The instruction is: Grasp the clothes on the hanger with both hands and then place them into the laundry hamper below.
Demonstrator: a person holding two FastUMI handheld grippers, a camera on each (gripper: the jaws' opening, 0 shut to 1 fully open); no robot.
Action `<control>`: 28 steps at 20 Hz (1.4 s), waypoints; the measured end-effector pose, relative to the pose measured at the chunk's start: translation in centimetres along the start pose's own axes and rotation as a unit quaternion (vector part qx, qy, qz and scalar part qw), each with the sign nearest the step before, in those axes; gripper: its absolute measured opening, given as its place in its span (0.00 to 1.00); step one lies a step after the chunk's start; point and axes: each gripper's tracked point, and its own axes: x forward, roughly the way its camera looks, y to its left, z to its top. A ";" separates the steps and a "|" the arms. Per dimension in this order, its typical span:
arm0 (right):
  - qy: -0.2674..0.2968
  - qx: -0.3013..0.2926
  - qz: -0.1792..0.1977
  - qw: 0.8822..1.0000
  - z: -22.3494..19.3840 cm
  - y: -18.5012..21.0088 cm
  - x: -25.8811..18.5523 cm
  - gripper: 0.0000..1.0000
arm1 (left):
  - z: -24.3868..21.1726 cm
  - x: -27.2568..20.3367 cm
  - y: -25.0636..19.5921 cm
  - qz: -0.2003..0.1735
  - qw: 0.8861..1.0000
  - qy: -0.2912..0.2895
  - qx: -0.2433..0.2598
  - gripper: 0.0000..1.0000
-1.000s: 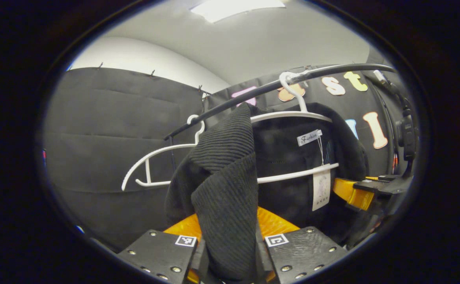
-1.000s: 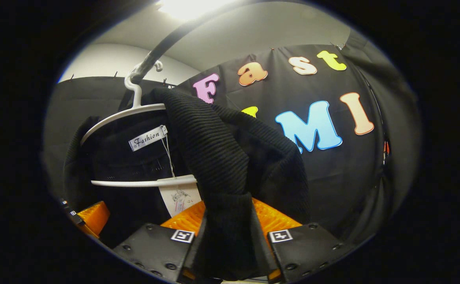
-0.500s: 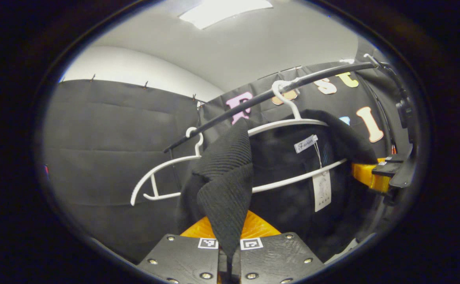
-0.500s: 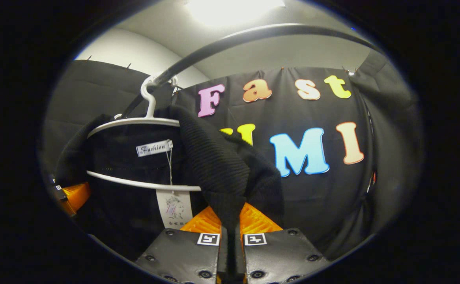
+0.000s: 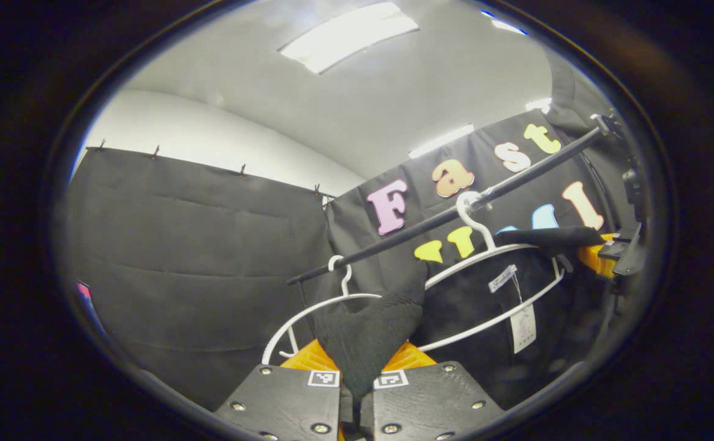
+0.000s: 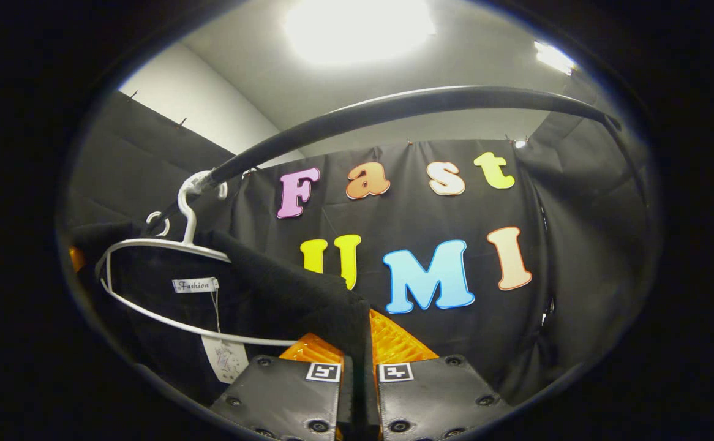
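— Fabric of the black garment (image 5: 369,334) is seen clamped between the fingers of the left gripper (image 5: 357,392), which are pressed nearly together on a ribbed fold.

— And the right gripper (image 6: 360,383)?

— Its fingers are likewise closed tight on a black fold of the garment (image 6: 308,300), pinched at the bottom of the right gripper view.

— Where is the garment held?

— It is draped on a white hanger (image 5: 492,294), which is hooked over a dark rail (image 5: 455,214). A label and a paper tag (image 5: 521,327) are seen hanging at the collar. An empty white hanger (image 5: 314,315) is hooked on the same rail, just beside it.

— Is the right gripper seen from the left one?

— At the far right edge, part of it (image 5: 614,257) is seen, with the garment's shoulder stretched toward it.
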 end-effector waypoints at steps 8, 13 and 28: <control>-0.013 -0.014 -0.016 1.000 0.6 -2.0 2.2 0.08 | 0.5 3.2 3.6 -0.010 1.000 -0.023 -0.014 0.06; 0.013 -0.007 -0.013 1.000 -1.4 -2.5 3.1 0.08 | 0.0 5.6 4.1 -0.038 0.999 -0.029 0.010 0.06; 0.048 0.012 -0.023 0.998 -3.9 -3.4 5.2 0.08 | -9.5 8.1 2.5 -0.166 0.982 0.035 -0.084 0.06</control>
